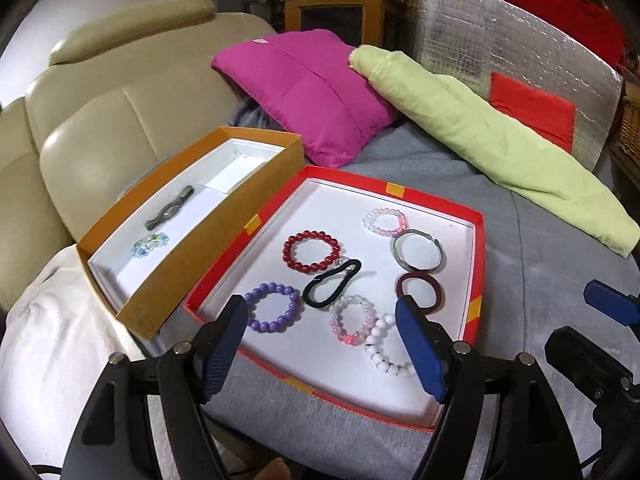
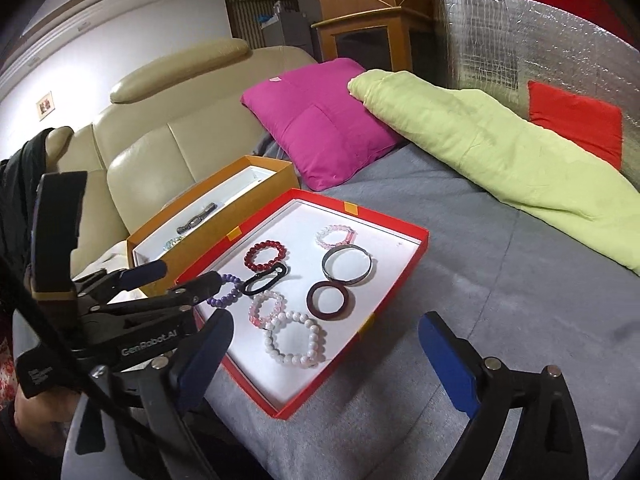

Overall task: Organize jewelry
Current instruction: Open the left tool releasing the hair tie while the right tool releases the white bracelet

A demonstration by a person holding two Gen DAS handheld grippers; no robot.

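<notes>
Left wrist view: your left tongs (image 1: 320,340) stand open with nothing between the pads, hovering over the near edge of the red tray (image 1: 478,264). Ahead of them, on the tray's white floor, lie the purple bead bracelet (image 1: 272,308) just off the left pad, the black loop (image 1: 332,282), the pink-clear bracelet (image 1: 353,320), the white bead bracelet (image 1: 386,350) beside the right pad, the maroon ring (image 1: 420,292), the silver bangle (image 1: 418,250), the red bead bracelet (image 1: 312,251) and, farthest, a pale pink bracelet (image 1: 384,221). To the left of the tongs, touching the tray, sits the orange box (image 1: 192,256), holding a dark metal piece (image 1: 170,208) and a blue-green bead cluster (image 1: 150,245).

From the right wrist, your right tongs (image 2: 324,354) are also wide open and empty, their left pad over the tray's near corner, their right pad over bare blanket.

Everything rests on a grey blanket (image 1: 540,280) spread over the seat. Beyond the tray are a magenta cushion (image 1: 316,92) and a lime-green rolled cloth (image 1: 500,148), backed by a silver foil panel (image 1: 520,44) with a red patch (image 1: 534,108). A beige leather sofa back (image 1: 100,92) runs along the left, a white cloth (image 1: 52,344) lies beside the left tongs, and a wooden cabinet (image 1: 336,8) stands behind.
</notes>
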